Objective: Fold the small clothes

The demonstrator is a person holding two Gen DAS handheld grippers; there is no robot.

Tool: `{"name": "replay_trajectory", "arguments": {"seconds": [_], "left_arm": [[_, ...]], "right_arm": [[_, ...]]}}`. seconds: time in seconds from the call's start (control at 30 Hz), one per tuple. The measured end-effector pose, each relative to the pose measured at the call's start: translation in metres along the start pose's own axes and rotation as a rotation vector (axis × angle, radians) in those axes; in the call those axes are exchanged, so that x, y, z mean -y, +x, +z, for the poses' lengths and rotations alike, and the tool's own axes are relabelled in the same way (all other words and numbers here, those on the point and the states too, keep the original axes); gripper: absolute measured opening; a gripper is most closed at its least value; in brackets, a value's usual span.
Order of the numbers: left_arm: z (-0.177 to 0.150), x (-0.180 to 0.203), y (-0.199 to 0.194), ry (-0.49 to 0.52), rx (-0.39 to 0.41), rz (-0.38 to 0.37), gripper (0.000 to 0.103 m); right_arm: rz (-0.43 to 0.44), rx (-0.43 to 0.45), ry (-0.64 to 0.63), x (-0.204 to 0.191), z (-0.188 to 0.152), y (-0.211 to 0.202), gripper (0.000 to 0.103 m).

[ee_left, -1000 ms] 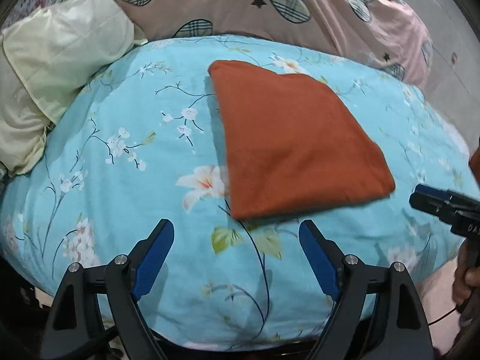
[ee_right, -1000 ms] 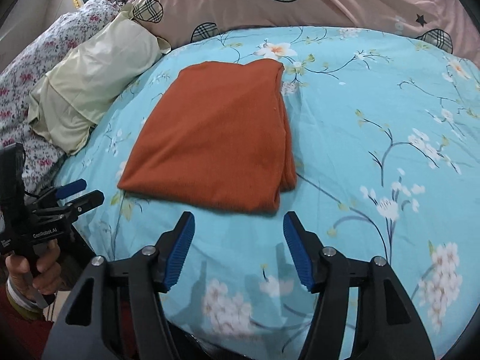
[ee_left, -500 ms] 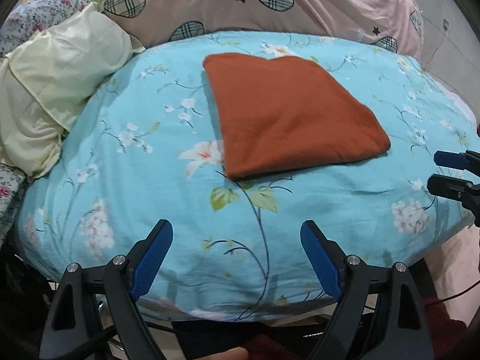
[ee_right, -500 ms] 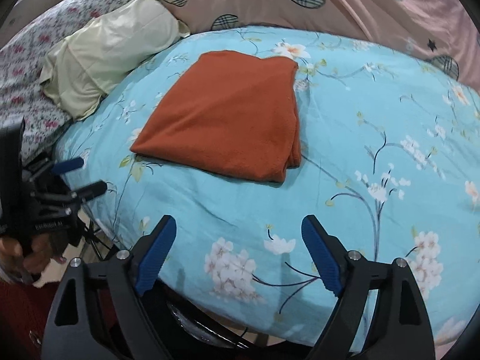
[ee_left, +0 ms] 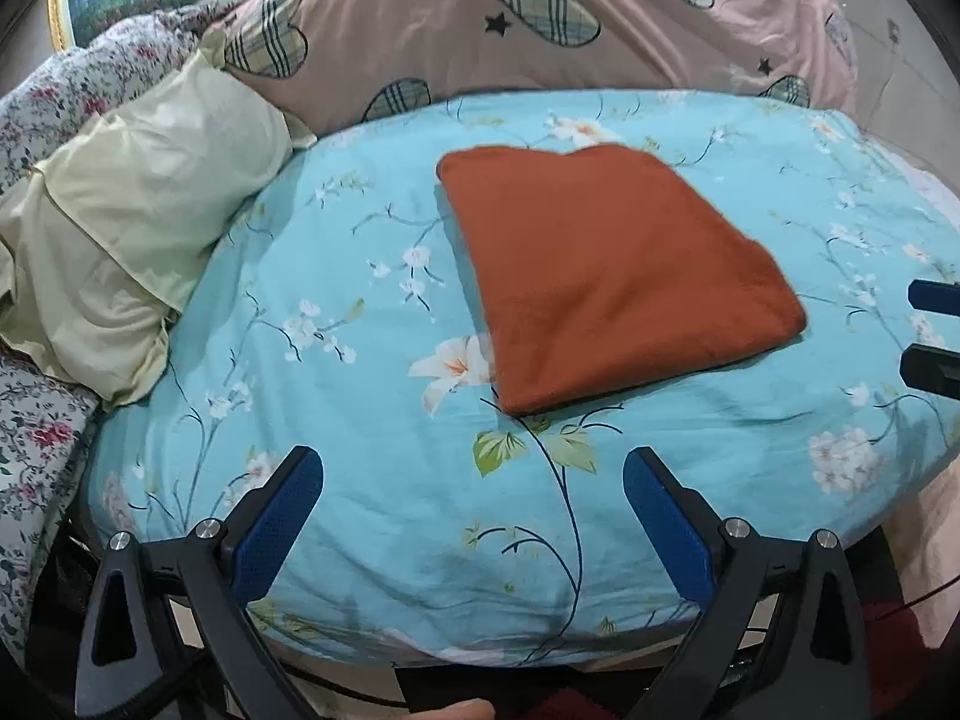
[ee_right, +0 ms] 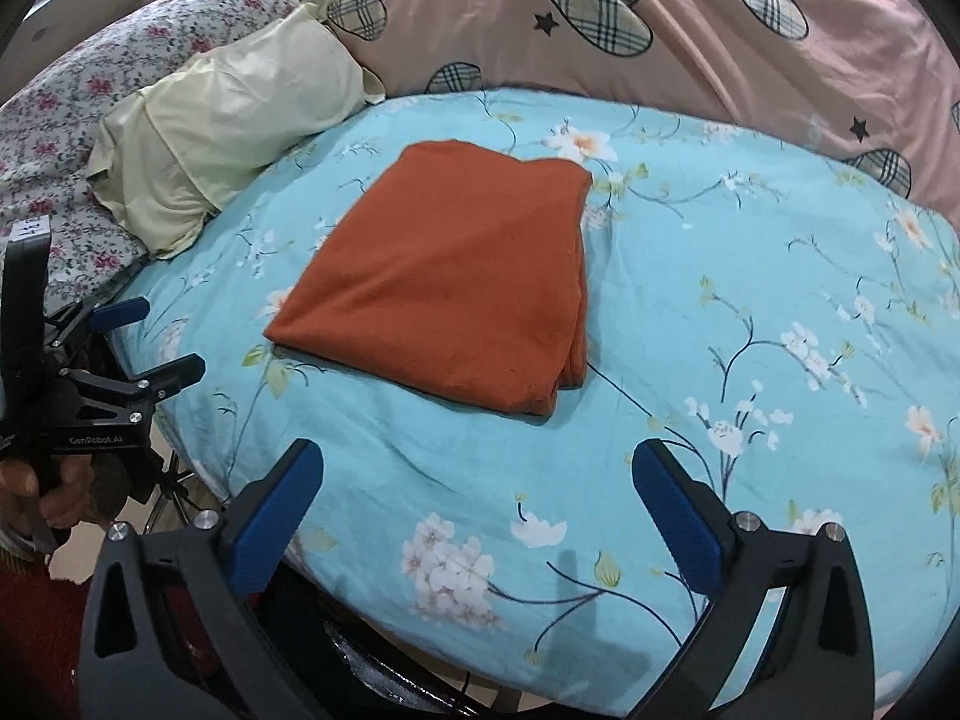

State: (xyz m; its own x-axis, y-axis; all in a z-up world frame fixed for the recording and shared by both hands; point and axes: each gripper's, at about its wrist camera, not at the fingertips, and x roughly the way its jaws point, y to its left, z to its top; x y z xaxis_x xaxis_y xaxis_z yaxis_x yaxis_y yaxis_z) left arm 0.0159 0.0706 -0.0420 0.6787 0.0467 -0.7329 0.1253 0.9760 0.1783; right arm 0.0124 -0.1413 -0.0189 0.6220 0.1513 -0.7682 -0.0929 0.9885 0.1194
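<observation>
A rust-orange garment lies folded into a flat rectangle on the light blue floral bedsheet; it also shows in the right wrist view. My left gripper is open and empty, hovering over the sheet's near edge, short of the garment. My right gripper is open and empty, also back from the garment's near edge. The left gripper shows at the left of the right wrist view, and the right gripper's fingertips show at the right edge of the left wrist view.
A pale yellow pillow lies left of the garment. A pink quilt with plaid hearts is bunched behind it. A floral cover lies at far left. The mattress edge drops off just below both grippers.
Both grippers have drawn back from the folded garment toward the bed's edge. The right gripper's jaws have opened wider. The garment has not moved.
</observation>
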Motion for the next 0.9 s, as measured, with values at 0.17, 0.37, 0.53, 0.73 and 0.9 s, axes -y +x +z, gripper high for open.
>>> {"name": "replay_trajectory", "arguments": {"seconds": [0.17, 0.37, 0.53, 0.73, 0.9], "left_arm": [[0.013, -0.003, 0.016, -0.029, -0.049, 0.023, 0.101], [0.023, -0.006, 0.011, -0.025, -0.041, 0.048, 0.101], [0.028, -0.01, 0.006, -0.032, -0.042, 0.054, 0.101], [0.032, -0.014, 0.003, -0.032, -0.044, 0.057, 0.101], [0.034, -0.016, -0.001, -0.027, -0.04, 0.062, 0.101]], "right_arm": [[0.002, -0.04, 0.026, 0.005, 0.008, 0.019, 0.103], [0.042, -0.048, 0.046, 0.004, 0.019, 0.023, 0.103], [0.046, -0.045, 0.021, -0.003, 0.027, 0.022, 0.103], [0.046, -0.044, -0.012, -0.01, 0.034, 0.019, 0.103], [0.048, -0.042, -0.027, -0.012, 0.037, 0.016, 0.103]]}}
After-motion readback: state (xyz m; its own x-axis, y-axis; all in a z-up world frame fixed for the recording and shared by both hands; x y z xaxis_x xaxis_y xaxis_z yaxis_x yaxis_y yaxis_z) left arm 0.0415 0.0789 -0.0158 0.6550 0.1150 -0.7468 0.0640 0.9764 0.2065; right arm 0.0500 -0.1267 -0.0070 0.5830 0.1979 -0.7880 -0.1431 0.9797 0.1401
